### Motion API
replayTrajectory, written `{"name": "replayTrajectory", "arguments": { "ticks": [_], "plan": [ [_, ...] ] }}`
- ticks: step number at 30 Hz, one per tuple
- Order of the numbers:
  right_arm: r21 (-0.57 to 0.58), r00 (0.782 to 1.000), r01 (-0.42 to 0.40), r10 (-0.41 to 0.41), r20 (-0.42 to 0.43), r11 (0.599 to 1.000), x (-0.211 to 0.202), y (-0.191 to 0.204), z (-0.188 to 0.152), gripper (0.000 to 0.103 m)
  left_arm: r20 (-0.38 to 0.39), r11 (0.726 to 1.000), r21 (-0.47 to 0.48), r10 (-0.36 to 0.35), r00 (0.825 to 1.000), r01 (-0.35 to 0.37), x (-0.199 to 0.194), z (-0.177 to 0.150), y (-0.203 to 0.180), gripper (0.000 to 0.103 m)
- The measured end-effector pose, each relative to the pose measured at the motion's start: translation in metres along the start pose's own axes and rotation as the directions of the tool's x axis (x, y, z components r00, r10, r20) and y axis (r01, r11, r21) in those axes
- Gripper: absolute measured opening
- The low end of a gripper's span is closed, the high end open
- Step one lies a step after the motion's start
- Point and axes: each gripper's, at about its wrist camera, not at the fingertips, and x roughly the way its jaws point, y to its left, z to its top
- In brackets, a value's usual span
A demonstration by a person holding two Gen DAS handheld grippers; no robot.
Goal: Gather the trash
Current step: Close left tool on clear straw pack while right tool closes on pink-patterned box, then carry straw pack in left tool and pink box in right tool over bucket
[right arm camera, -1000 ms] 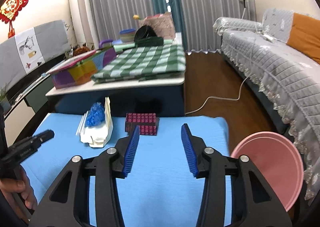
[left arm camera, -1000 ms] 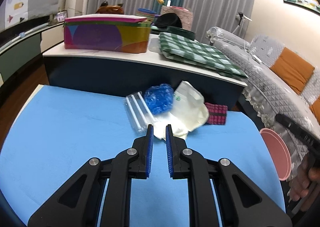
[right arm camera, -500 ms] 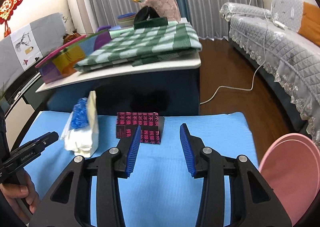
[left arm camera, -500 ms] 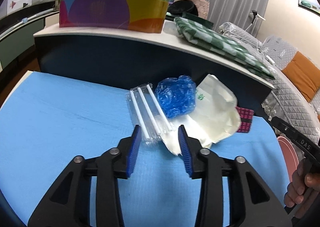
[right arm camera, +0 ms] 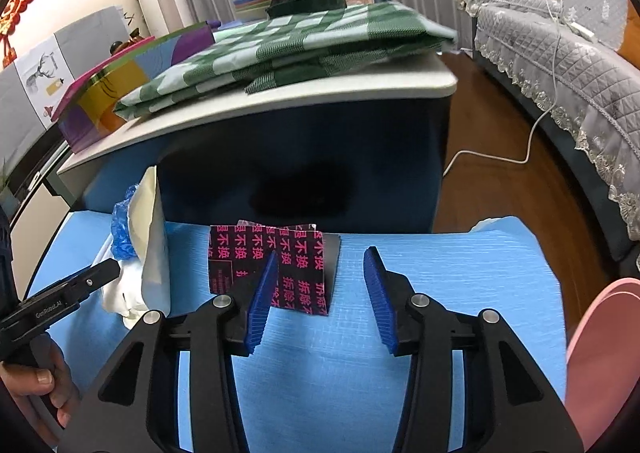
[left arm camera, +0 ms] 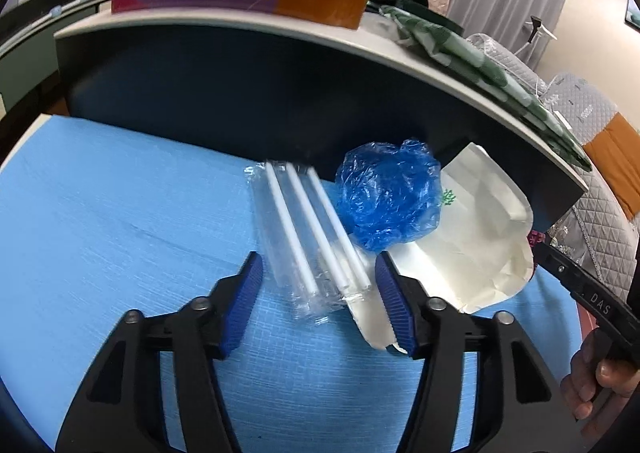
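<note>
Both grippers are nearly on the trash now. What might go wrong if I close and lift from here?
1. The left gripper, whose jaws have just been opening, straddles the clear straw packet, but its right pad sits over the white paper bag. Closing may pinch both.
2. The blue plastic wad lies on the bag and could roll off.
3. The right gripper is open with the black-and-pink wrapper mostly behind its left pad, so closing may miss it.

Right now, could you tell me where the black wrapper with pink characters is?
In the right wrist view, the black wrapper lies on the blue mat, partly behind the right gripper's left finger, right of the white paper bag.
</note>
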Motion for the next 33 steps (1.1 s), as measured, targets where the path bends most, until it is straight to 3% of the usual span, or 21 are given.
{"name": "replayTrajectory", "arguments": {
  "ticks": [4,5,7,10,17,33],
  "plan": [
    [-0.013,1.000,-0.025,0.025,-0.017,1.000,0.002,0.003,-0.001,0.025,0.000,1.000,0.005,-0.018,1.000,0.018,-0.003,-0.003,0.002,0.023],
    [-0.013,0.999,-0.030,0.029,-0.019,0.999,0.002,0.004,-0.002,0.018,0.004,1.000,0.012,-0.016,1.000,0.016,-0.005,-0.005,0.002,0.022],
    [-0.010,0.999,-0.040,0.040,-0.016,0.999,-0.001,0.005,-0.004,0.014,0.009,1.000,0.018,-0.012,1.000,0.012,-0.009,-0.006,0.002,0.012],
    [-0.009,0.999,-0.039,0.039,-0.007,0.999,-0.010,0.005,-0.007,0.009,0.017,1.000,0.015,-0.012,1.000,0.012,-0.015,-0.009,0.004,0.007],
    [-0.012,0.999,-0.015,0.016,0.029,1.000,-0.044,0.010,-0.011,0.001,0.045,0.999,0.047,-0.010,0.999,0.008,-0.039,-0.014,-0.003,0.005],
    [-0.059,0.994,0.030,-0.024,0.105,0.998,-0.138,0.025,-0.038,0.000,0.087,0.989,0.139,-0.056,0.995,0.043,-0.098,-0.028,-0.039,0.005]
  ]
}}
